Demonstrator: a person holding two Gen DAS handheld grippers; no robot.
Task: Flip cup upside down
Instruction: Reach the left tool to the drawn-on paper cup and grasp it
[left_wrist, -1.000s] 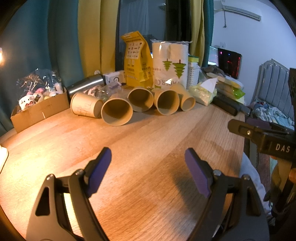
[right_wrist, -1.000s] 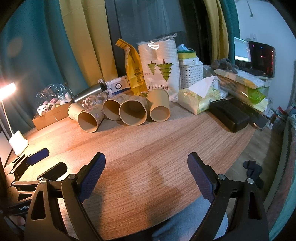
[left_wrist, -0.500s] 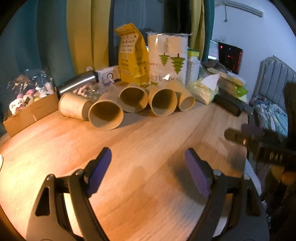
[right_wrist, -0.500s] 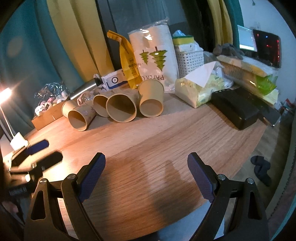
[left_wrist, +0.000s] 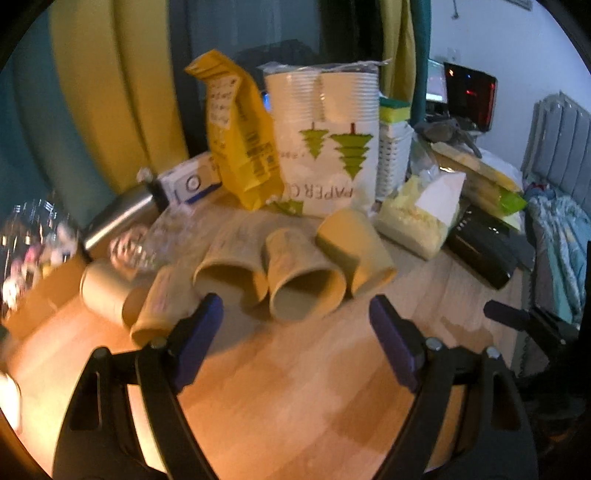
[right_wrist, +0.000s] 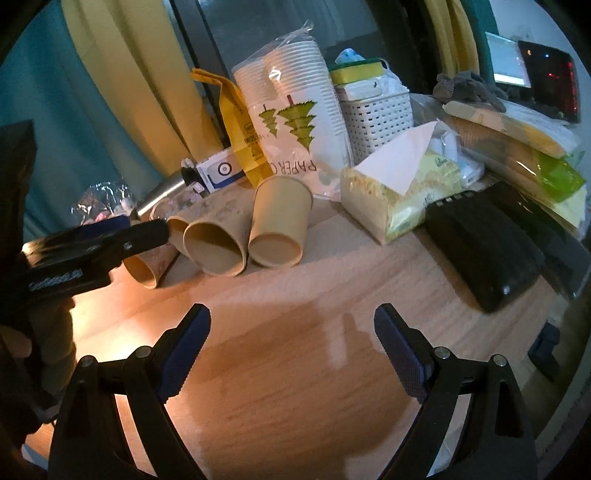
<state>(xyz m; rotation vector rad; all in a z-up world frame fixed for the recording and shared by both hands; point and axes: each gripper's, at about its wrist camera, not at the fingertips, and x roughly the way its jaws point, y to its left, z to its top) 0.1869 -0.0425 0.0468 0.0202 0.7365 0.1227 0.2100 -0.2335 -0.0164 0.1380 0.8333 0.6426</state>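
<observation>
Pale wood-grain surface (left_wrist: 295, 387) carries a glossy plastic sleeve of stacked white paper cups (left_wrist: 328, 140). In front of the sleeve, tan paper cups (left_wrist: 303, 280) lie on their sides, conical, mouths forward. Left hand-held gripper (left_wrist: 295, 332) hovers just before them, jaws wide, empty; right hand-held gripper (right_wrist: 291, 347) hangs farther back, likewise wide.

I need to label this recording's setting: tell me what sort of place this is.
Probably a bedroom or living room at home, not a kitchen or lab: a cluttered wooden table stands before long curtains, with a padded headboard, rumpled bedding and a lit computer screen nearby.
</observation>
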